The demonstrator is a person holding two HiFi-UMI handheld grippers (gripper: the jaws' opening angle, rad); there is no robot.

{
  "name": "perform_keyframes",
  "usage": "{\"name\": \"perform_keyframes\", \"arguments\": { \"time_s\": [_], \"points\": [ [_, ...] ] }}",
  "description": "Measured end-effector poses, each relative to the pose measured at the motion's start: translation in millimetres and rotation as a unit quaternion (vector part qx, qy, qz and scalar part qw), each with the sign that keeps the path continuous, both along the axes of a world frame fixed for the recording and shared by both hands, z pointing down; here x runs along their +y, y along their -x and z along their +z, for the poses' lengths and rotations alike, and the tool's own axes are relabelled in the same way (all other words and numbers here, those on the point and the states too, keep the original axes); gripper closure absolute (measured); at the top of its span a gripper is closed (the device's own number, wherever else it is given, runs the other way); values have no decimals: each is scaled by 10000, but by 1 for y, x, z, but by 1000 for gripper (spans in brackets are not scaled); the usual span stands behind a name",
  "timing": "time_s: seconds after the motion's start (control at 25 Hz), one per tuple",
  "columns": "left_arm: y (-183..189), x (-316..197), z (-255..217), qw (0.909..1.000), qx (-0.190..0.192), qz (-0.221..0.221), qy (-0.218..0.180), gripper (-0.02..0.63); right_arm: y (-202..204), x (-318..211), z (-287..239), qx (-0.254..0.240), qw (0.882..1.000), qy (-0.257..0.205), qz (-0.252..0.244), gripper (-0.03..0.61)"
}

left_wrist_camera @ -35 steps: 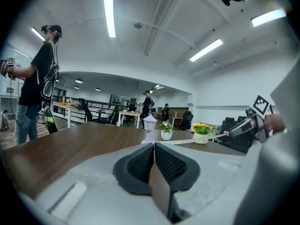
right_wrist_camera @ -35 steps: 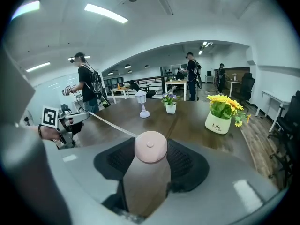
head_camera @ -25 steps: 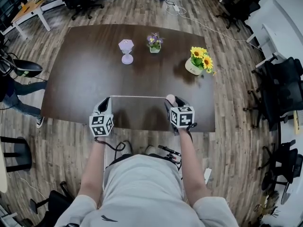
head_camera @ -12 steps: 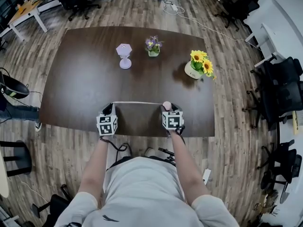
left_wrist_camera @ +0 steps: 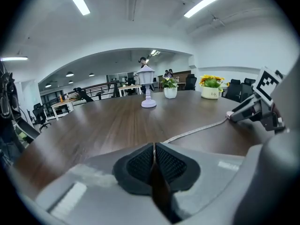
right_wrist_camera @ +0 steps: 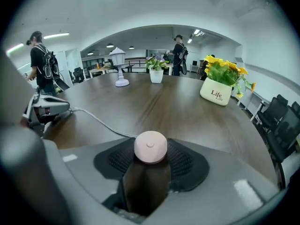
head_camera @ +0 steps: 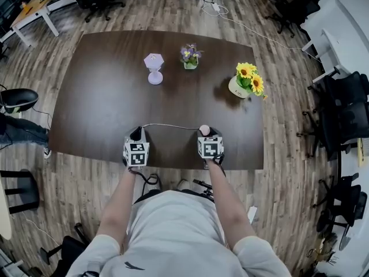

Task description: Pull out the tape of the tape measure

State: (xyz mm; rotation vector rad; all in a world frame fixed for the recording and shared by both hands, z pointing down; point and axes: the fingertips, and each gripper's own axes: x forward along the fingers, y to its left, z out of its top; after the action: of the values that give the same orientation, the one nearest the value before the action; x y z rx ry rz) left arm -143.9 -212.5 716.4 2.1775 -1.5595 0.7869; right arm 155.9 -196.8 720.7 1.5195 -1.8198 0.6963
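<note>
A round pink tape measure (right_wrist_camera: 150,146) sits between the pads of my right gripper (right_wrist_camera: 150,154), which is shut on it. In the head view it (head_camera: 204,130) shows just above the right gripper's (head_camera: 205,134) marker cube, near the table's front edge. A thin white tape (head_camera: 170,126) runs from it leftward to my left gripper (head_camera: 136,133). The tape (left_wrist_camera: 199,131) lies slack along the dark wooden table (head_camera: 104,97). My left gripper (left_wrist_camera: 154,147) is shut on the tape's end, which is pinched between its black pads.
At the back of the table stand a lavender lantern ornament (head_camera: 154,68), a small pot of purple flowers (head_camera: 189,55) and a white pot of sunflowers (head_camera: 247,81). Office chairs (head_camera: 346,105) stand to the right. People (right_wrist_camera: 41,62) stand beyond the table.
Both grippers have come down towards the table's front edge and drawn closer together. The tape, stretched straight a second ago, now sags and lies on the table.
</note>
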Motion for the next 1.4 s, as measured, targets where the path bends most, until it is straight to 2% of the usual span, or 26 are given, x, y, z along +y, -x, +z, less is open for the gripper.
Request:
{"name": "perform_keyframes", "arguments": {
  "time_s": [0.12,0.24,0.32,0.52,0.64,0.68,0.76,0.8,0.88,1.16,1.28,1.4],
  "points": [
    [0,1,0,9999,166,-37,-23,566,-1,0,-1,-64,10000,-45,-30,356],
    [1,1,-8,9997,240,-30,-61,495,0,2,0,-156,9998,-33,-134,300],
    [7,1,-14,9994,301,-148,-130,491,-1,2,-5,-218,9995,-133,-162,298],
    [17,-1,-56,9944,694,-330,-725,491,-4,3,-44,-458,9964,-694,-184,299],
    [16,1,-97,9869,996,-387,-1204,493,-4,6,-81,-808,9886,-1249,-234,379],
    [14,3,-112,9842,1063,-357,-1373,505,-3,8,-97,-933,9848,-1446,-246,420],
    [11,8,-142,9778,1193,-299,-1696,549,-2,14,-129,-1134,9756,-1856,-301,555],
    [9,11,-157,9744,1258,-277,-1845,575,-2,18,-145,-1223,9706,-2043,-341,577],
    [5,20,-183,9679,1348,-185,-2113,606,-2,27,-175,-1366,9609,-2372,-429,577],
    [-31,47,-244,9511,1420,634,-2669,607,0,58,-247,-1480,9341,-3180,-669,577],
    [-37,52,-258,9460,1463,757,-2793,607,1,64,-255,-1434,9304,-3288,-752,577],
    [-38,54,-262,9450,1441,761,-2836,608,1,66,-254,-1431,9310,-3270,-759,578]
  ]
}}
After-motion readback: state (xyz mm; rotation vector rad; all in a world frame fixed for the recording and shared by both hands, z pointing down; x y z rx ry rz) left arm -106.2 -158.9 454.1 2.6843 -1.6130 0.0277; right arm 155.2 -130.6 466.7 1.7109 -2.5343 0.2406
